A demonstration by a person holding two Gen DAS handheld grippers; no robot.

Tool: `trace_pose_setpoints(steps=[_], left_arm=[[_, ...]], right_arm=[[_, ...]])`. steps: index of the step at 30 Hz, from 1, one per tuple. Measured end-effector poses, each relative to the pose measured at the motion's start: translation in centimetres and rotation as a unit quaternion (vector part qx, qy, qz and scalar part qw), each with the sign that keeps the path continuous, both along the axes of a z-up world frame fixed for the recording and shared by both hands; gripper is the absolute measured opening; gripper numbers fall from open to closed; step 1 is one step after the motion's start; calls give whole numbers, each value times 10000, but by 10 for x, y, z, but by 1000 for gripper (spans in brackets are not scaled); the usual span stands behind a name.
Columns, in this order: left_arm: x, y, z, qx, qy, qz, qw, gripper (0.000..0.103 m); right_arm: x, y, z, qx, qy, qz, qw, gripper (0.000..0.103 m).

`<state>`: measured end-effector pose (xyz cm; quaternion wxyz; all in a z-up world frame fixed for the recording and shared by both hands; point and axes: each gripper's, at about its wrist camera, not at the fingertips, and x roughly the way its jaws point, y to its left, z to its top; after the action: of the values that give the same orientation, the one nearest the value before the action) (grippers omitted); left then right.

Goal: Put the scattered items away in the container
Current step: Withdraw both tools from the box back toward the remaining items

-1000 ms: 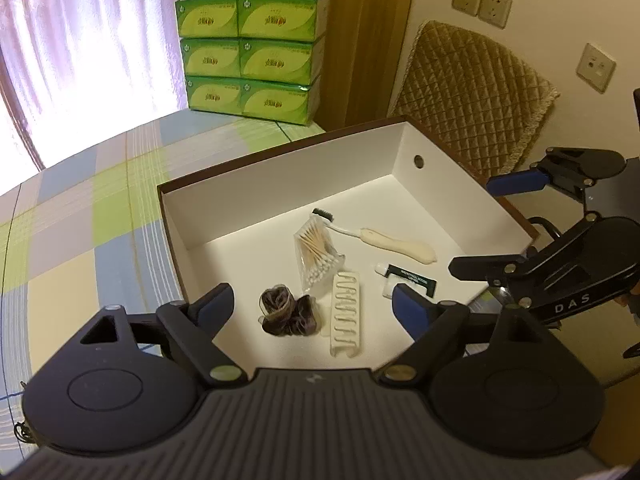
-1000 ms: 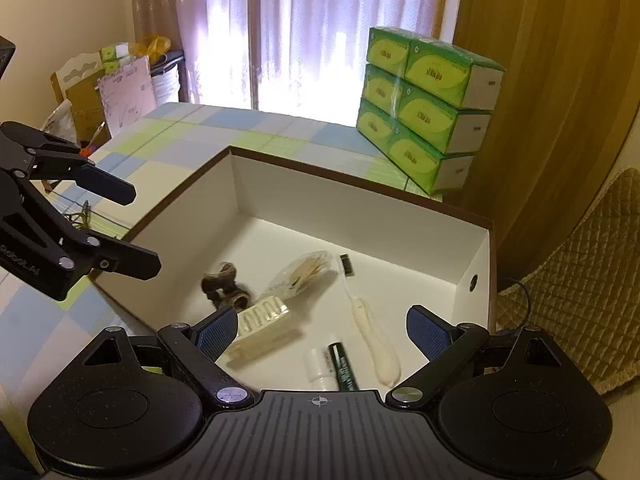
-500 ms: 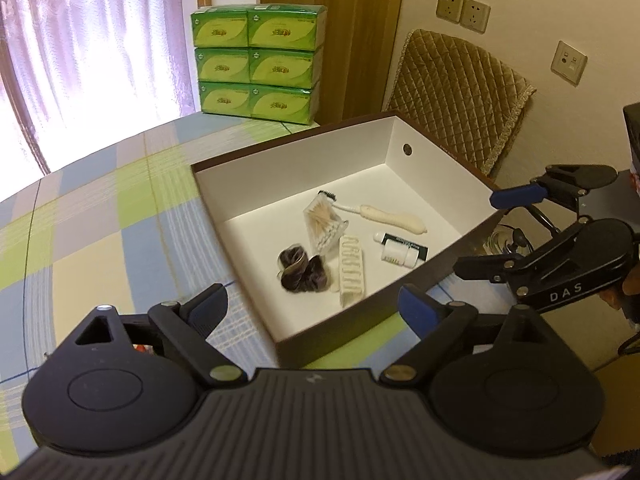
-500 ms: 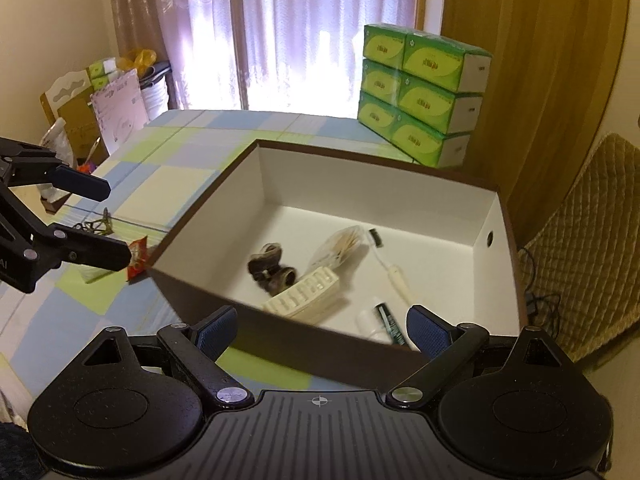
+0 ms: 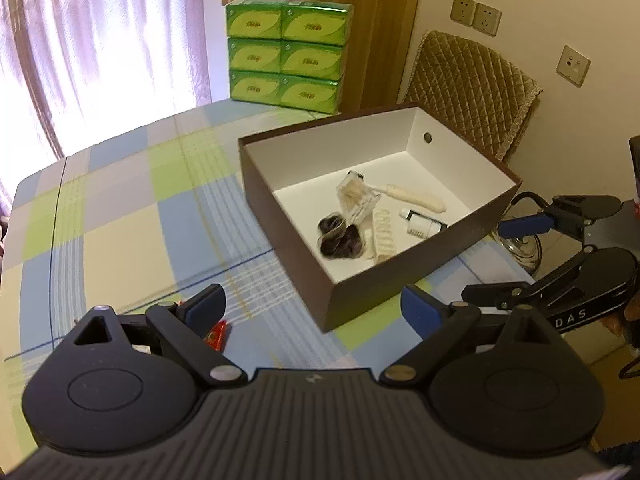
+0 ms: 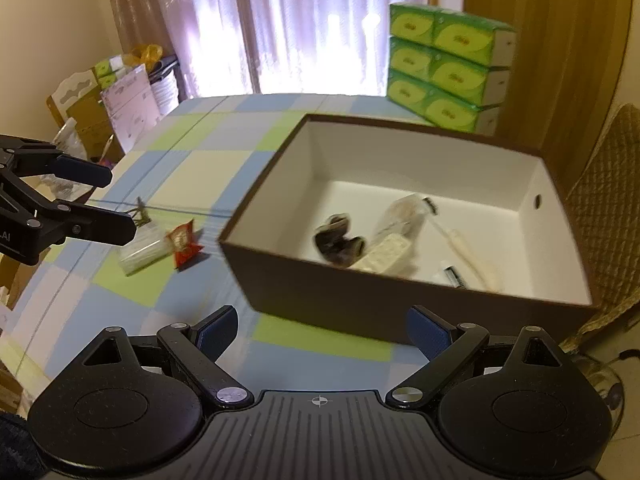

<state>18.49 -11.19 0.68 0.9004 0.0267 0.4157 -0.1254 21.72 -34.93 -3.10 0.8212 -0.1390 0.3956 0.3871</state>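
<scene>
A brown box [image 5: 400, 280] [image 6: 360, 292] with a white inside stands on the checked tablecloth. In it lie a dark hair tie [image 5: 340, 236] [image 6: 338, 236], a cotton swab packet [image 5: 356, 196], a cream comb [image 5: 382, 232], a toothbrush [image 5: 416, 196] and a small tube [image 5: 422, 225]. On the cloth left of the box lie a red sachet [image 6: 183, 243] [image 5: 216, 332] and a clear packet [image 6: 142, 252]. My left gripper [image 5: 314, 308] [image 6: 102, 204] is open above the sachet. My right gripper [image 6: 322, 328] [image 5: 500, 256] is open at the box's near side.
Stacked green tissue boxes [image 5: 288, 52] [image 6: 444, 72] stand at the table's far edge by the curtain. A quilted chair [image 5: 472, 88] is behind the box. Cardboard clutter [image 6: 108, 104] sits off the table's left side. A thin cord [image 6: 176, 210] lies across the cloth.
Both grippers have pulled back and up out of the box, toward the table's near side. The sachet and clear packet have come into view. Both stay open and empty.
</scene>
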Motion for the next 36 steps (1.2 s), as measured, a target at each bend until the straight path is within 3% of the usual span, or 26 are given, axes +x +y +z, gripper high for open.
trace_pose_setpoints(steps=[21, 30, 36], left_arm=[[-48, 116, -25, 22, 397, 754, 9964, 92], [-57, 167, -48, 82, 574, 1182, 9913, 92], [-49, 185, -62, 134, 519, 1216, 9911, 90]], right_arm=[[-53, 110, -33, -9, 359, 458, 9983, 96], [-58, 151, -52, 44, 306, 454, 9985, 96], [-58, 174, -66, 63, 152, 545, 9984, 96]])
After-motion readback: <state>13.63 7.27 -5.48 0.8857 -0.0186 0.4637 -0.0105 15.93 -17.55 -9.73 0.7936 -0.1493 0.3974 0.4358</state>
